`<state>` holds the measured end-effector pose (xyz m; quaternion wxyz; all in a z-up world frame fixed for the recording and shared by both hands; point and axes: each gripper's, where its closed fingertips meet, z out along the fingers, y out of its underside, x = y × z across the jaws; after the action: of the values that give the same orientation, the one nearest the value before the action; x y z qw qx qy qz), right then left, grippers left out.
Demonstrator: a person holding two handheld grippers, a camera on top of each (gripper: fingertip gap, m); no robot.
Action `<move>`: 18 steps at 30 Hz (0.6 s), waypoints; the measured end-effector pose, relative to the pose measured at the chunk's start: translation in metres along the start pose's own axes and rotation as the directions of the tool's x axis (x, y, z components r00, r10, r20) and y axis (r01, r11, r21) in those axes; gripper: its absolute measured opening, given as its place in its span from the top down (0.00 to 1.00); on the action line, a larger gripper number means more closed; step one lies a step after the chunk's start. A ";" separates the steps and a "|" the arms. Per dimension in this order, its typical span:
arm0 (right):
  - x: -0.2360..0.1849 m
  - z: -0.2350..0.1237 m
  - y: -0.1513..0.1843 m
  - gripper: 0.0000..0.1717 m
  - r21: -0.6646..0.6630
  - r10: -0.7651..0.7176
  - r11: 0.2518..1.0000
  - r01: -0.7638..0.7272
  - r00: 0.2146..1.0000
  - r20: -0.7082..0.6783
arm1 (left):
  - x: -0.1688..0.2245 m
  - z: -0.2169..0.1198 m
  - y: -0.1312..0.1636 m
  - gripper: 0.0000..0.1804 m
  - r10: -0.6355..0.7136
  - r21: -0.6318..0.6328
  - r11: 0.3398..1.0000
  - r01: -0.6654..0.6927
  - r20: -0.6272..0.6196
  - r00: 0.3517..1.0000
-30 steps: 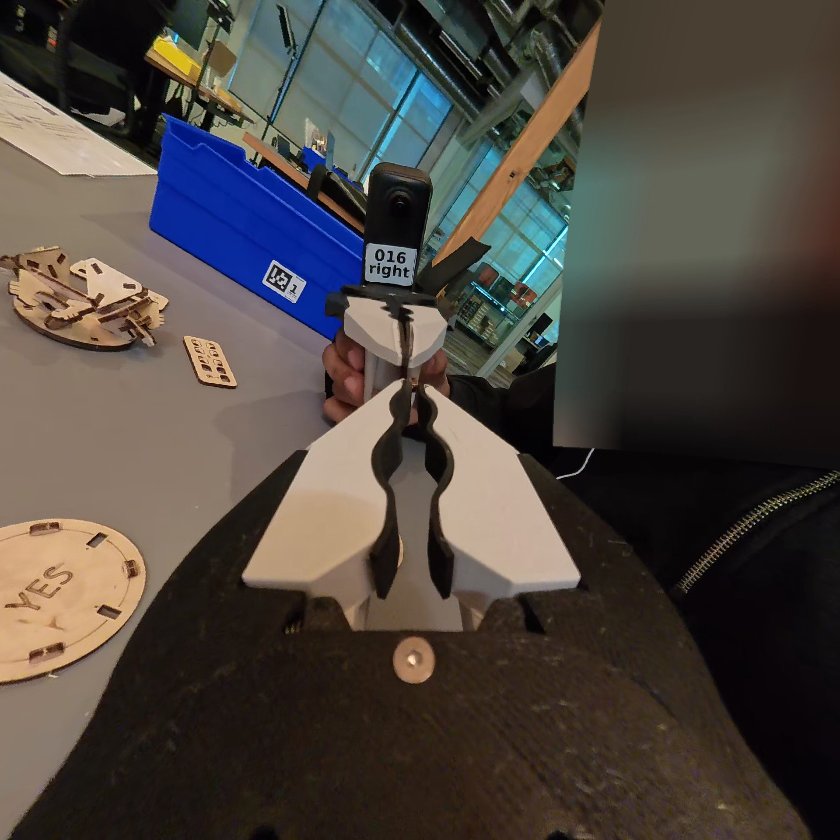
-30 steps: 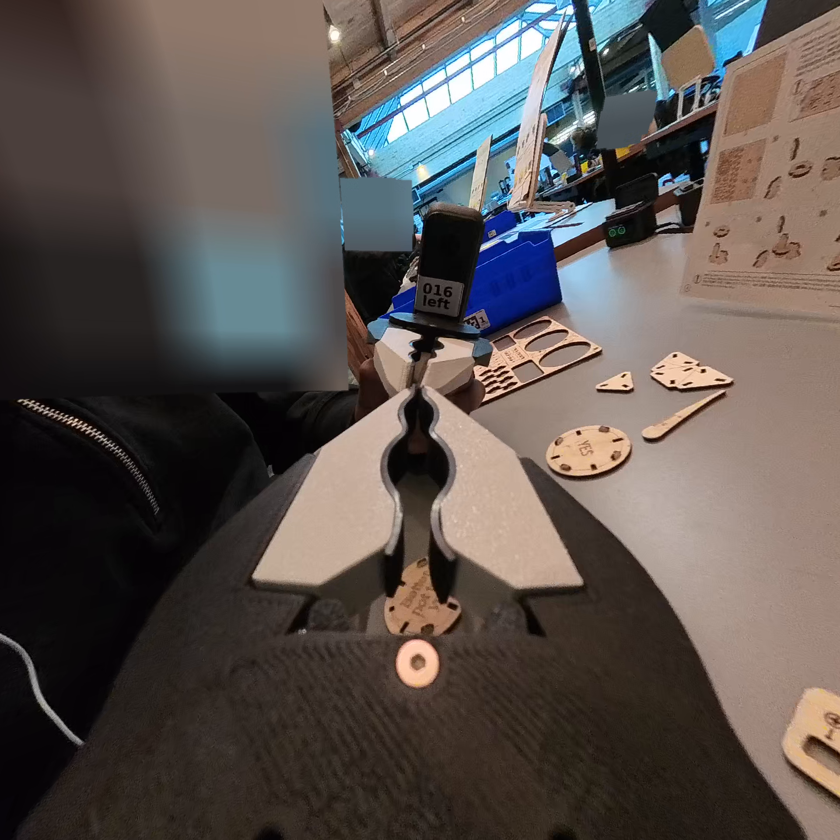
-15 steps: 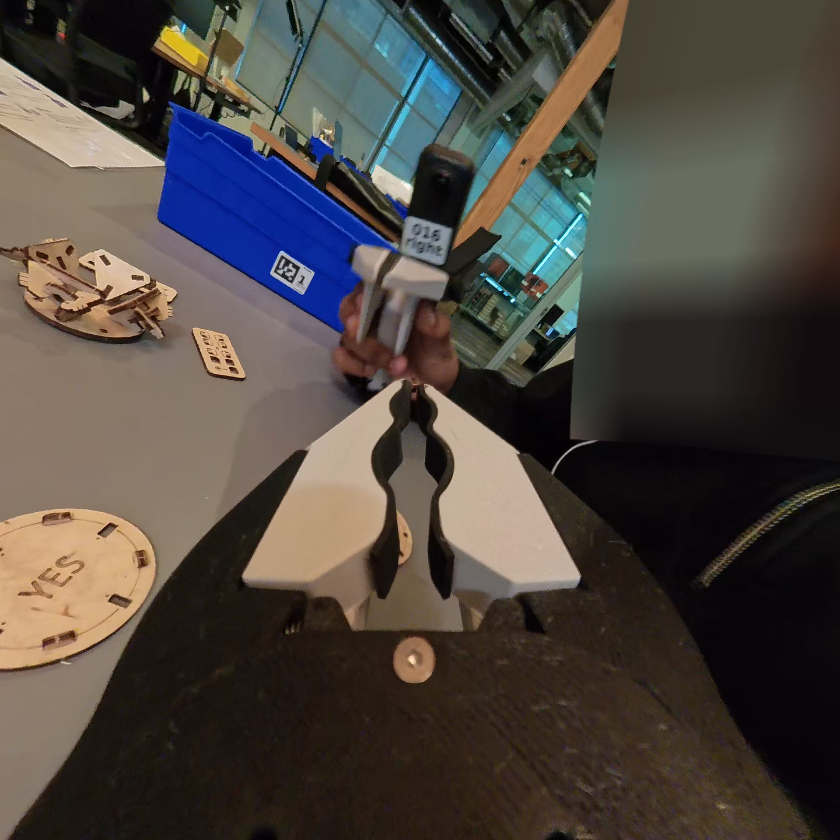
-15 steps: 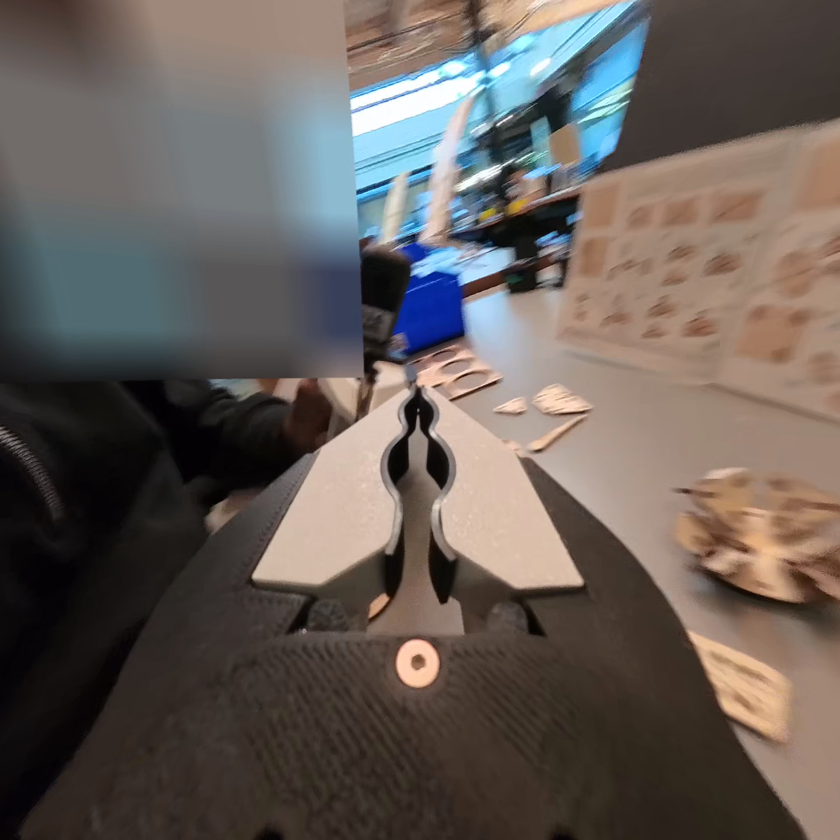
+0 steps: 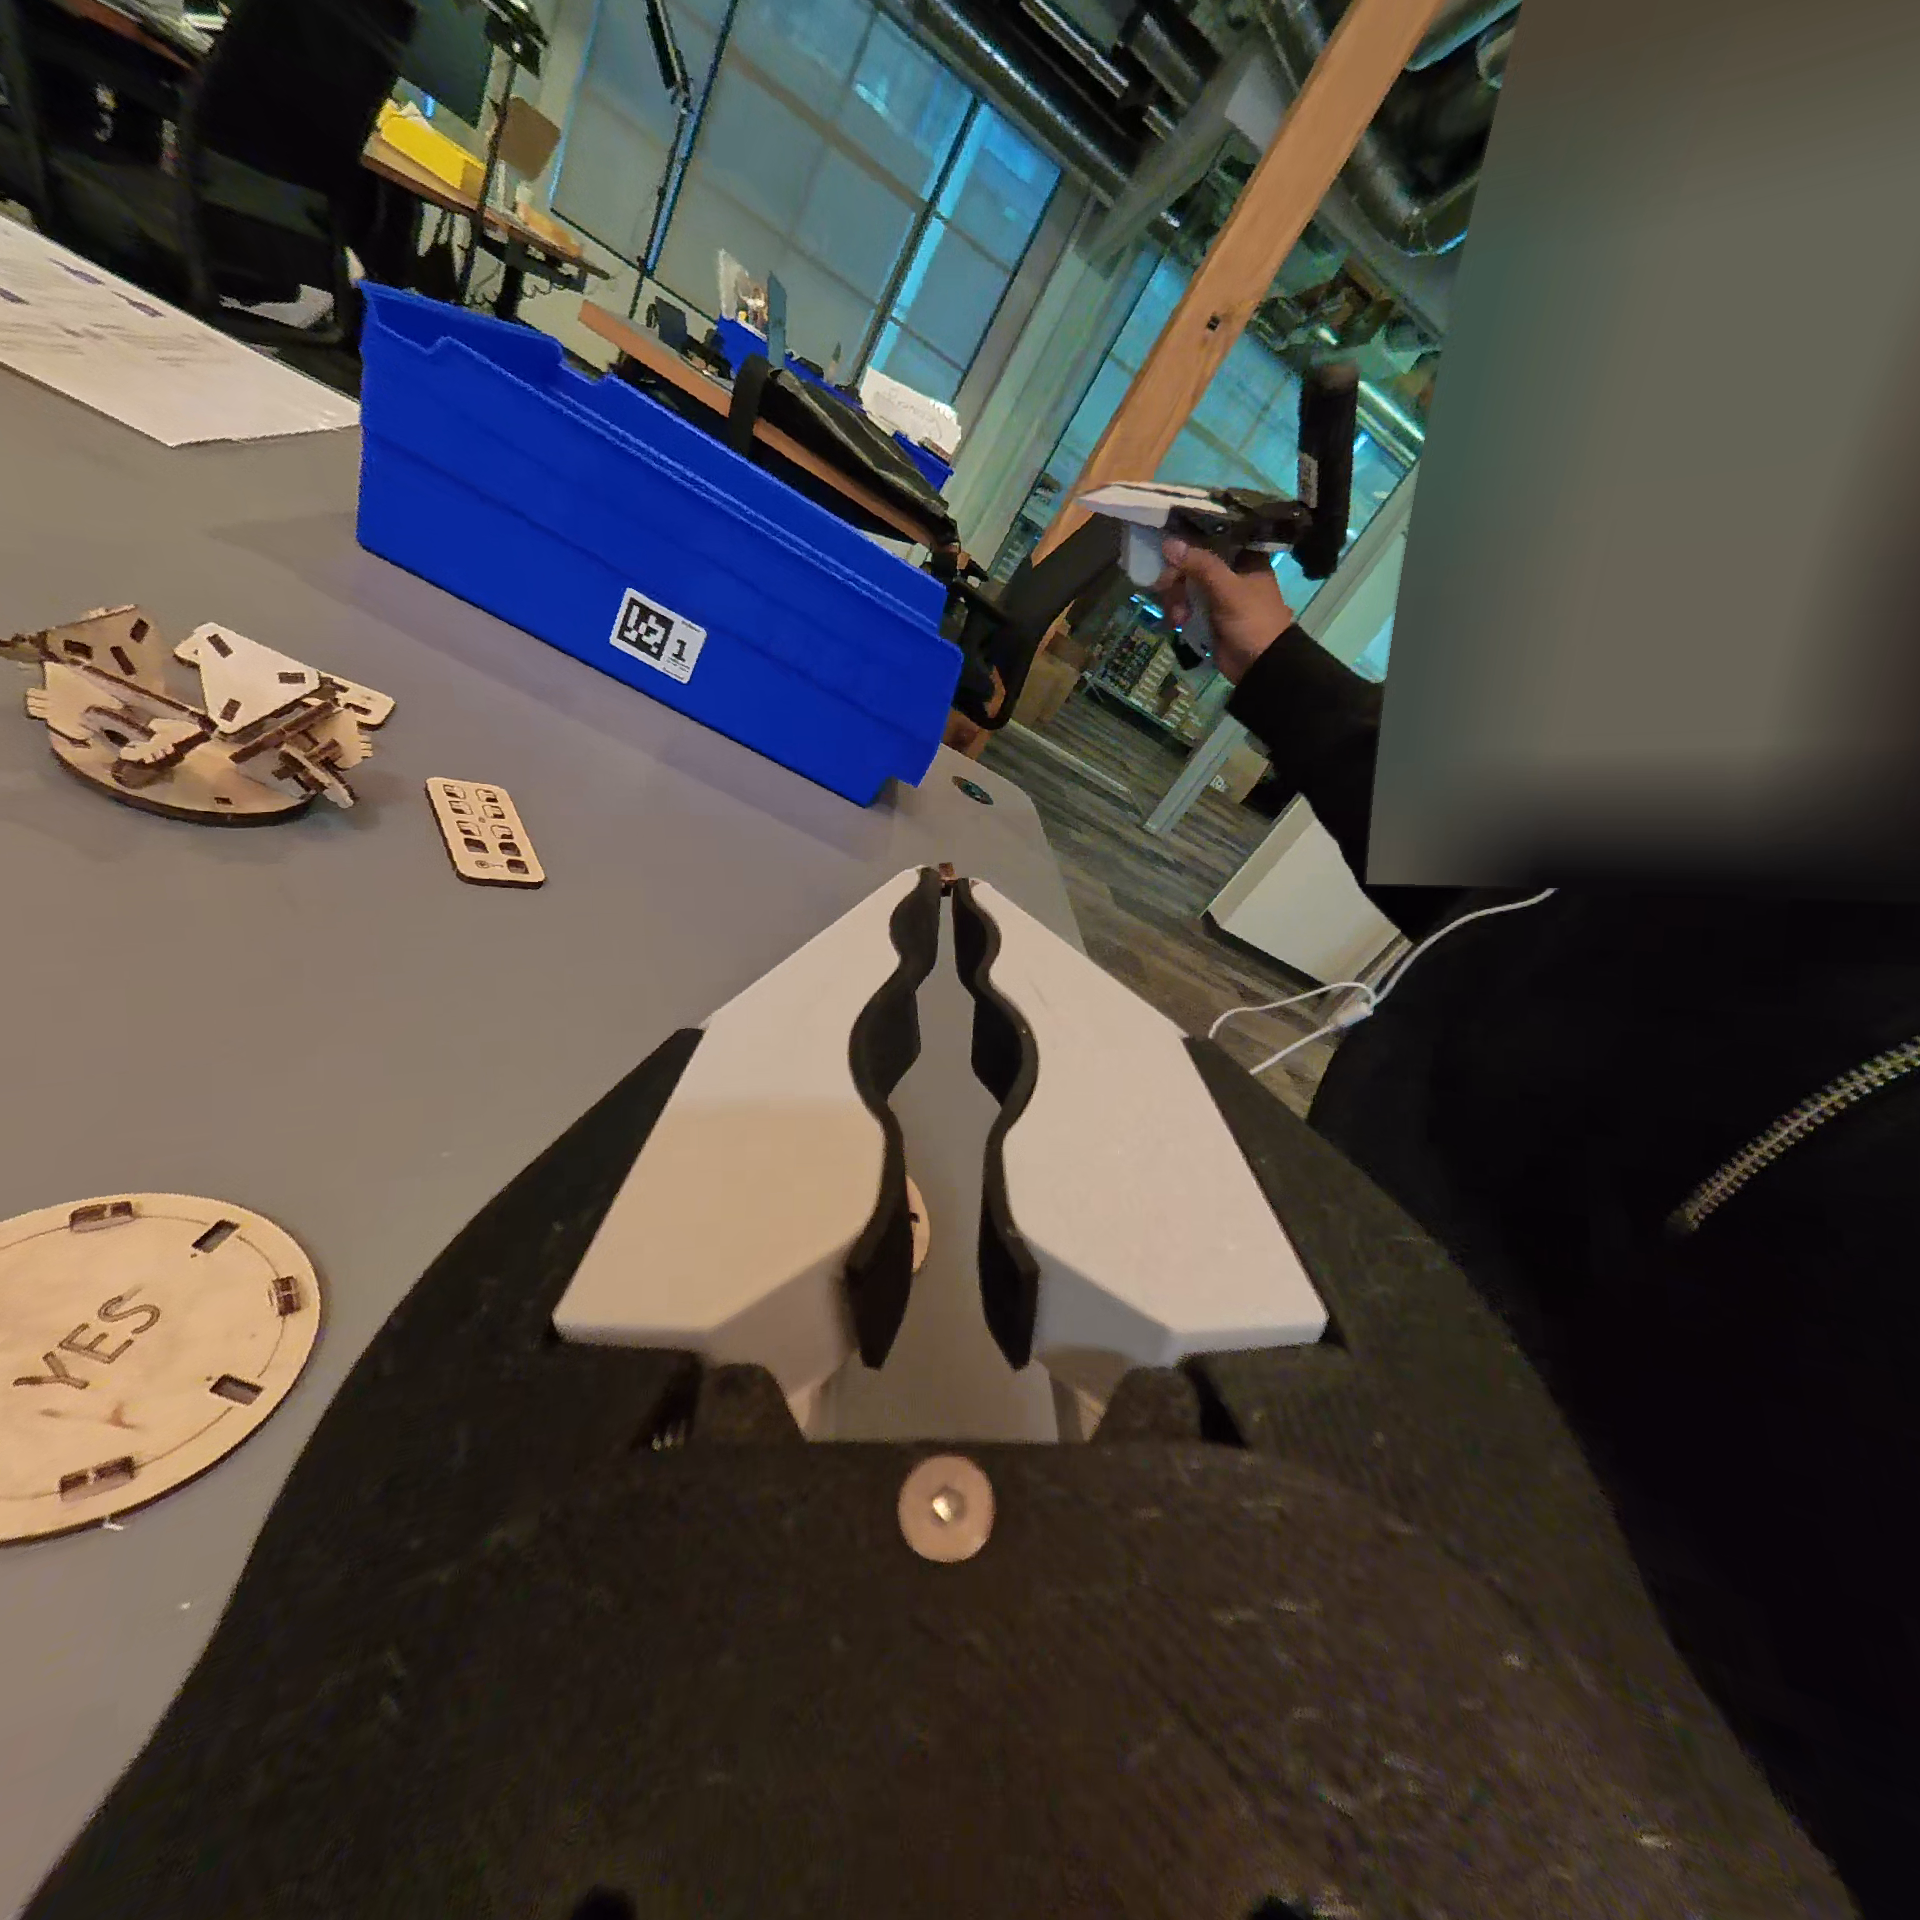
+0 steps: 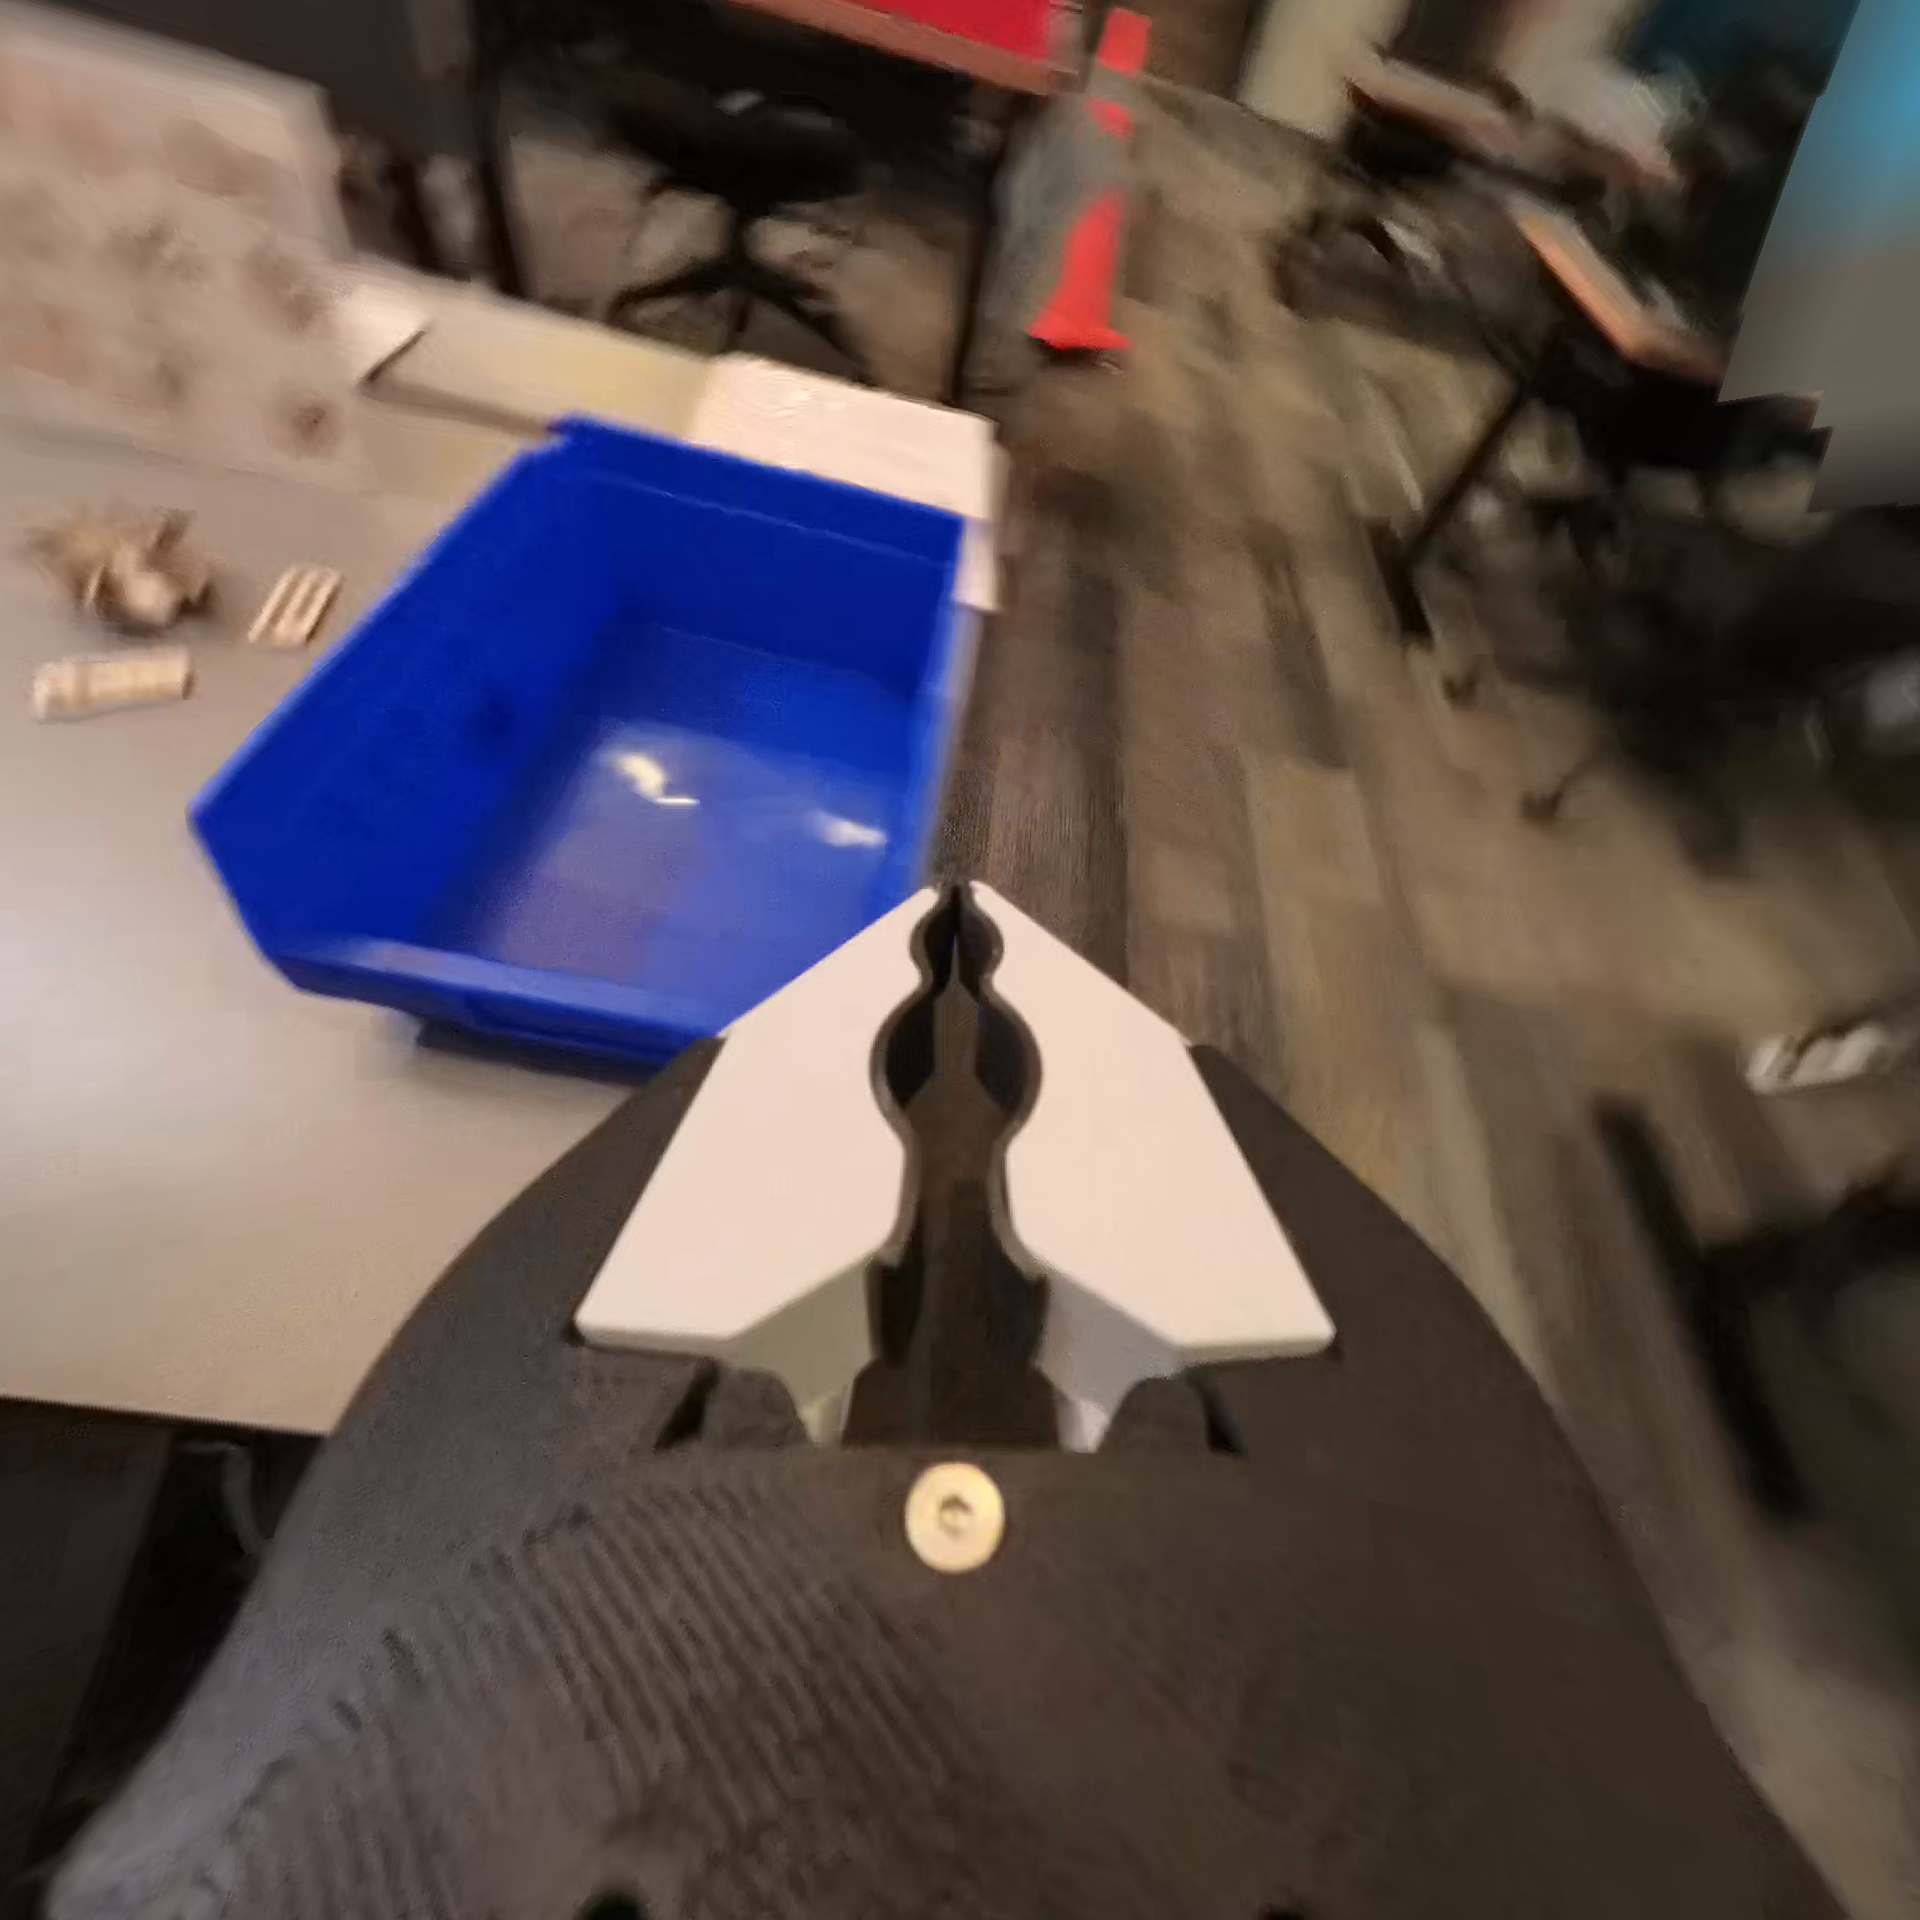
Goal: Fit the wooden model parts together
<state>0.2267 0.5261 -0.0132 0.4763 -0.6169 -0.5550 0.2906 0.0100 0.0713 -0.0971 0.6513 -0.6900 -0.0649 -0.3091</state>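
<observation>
My left gripper (image 5: 943, 883) is low over the grey table (image 5: 416, 1039), near its right edge. It is shut on a tiny brown wooden piece (image 5: 945, 869) that pokes out at the very tips. A partly built wooden model (image 5: 197, 717), a small slotted plate (image 5: 485, 831) and a round wooden disc (image 5: 135, 1361) lie to its left. My right gripper (image 6: 958, 904) is shut with nothing visible between the tips. It is raised above the table's edge, beside the blue bin (image 6: 623, 727). It also shows in the left wrist view (image 5: 1101, 504), held high in a hand at the right.
The blue bin (image 5: 623, 582) stands at the back of the table. A printed sheet (image 5: 135, 364) lies far left. The right wrist view is blurred. It shows wooden parts (image 6: 114, 582) left of the bin, and the floor, chairs and an orange cone (image 6: 1086, 260) beyond. Tip to tip, the grippers are about 50 centimeters apart. About 15 centimeters separates my left fingertips from the round wooden disc (image 5: 135, 1361).
My right gripper has swung away from facing the left one, up and to the right, and now looks down on the bin and floor. The left gripper has stayed shut, hardly moving.
</observation>
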 end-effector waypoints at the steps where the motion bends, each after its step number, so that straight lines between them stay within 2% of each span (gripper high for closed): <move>1: 0.018 -0.011 0.008 1.00 0.011 0.074 0.997 -0.074 0.997 -0.024 | 0.000 0.000 0.000 1.00 0.009 0.000 1.000 -0.009 0.008 1.000; 4: 0.055 -0.035 0.029 1.00 0.020 0.168 0.986 -0.166 0.977 -0.132 | 0.001 0.002 -0.001 1.00 0.032 0.002 0.999 -0.032 0.020 0.999; 7: 0.075 -0.046 0.058 0.98 -0.060 0.191 0.976 -0.209 0.957 -0.216 | 0.000 0.005 0.001 1.00 0.045 -0.012 0.999 -0.045 0.032 0.998; 9: 0.080 -0.050 0.074 0.91 -0.113 0.203 0.966 -0.234 0.950 -0.238 | -0.001 0.006 0.004 1.00 0.047 -0.023 0.999 -0.047 0.037 0.998; 12: 0.086 -0.054 0.092 0.73 -0.168 0.208 0.950 -0.263 0.935 -0.287 | -0.004 0.008 0.007 1.00 0.044 -0.033 0.999 -0.043 0.042 0.998; 14: 0.088 -0.056 0.100 0.65 -0.193 0.204 0.943 -0.272 0.929 -0.309 | -0.004 0.008 0.006 1.00 0.045 -0.032 0.999 -0.043 0.043 0.998; 16: 0.089 -0.056 0.104 0.66 -0.219 0.178 0.942 -0.255 0.930 -0.321 | -0.005 0.007 0.007 1.00 0.048 -0.034 0.998 -0.046 0.047 0.998; 17: 0.087 -0.056 0.106 0.70 -0.242 0.158 0.940 -0.241 0.935 -0.318 | -0.005 0.007 0.006 1.00 0.049 -0.033 0.998 -0.047 0.048 0.998; 18: 0.083 -0.056 0.108 0.90 -0.273 0.129 0.937 -0.216 0.944 -0.302 | -0.005 0.007 0.006 1.00 0.049 -0.032 0.998 -0.047 0.050 0.998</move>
<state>0.3379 0.5986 -0.0760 0.4222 -0.7641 -0.4631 0.1532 0.0110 0.0784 -0.1047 0.6459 -0.7089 -0.0601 -0.2768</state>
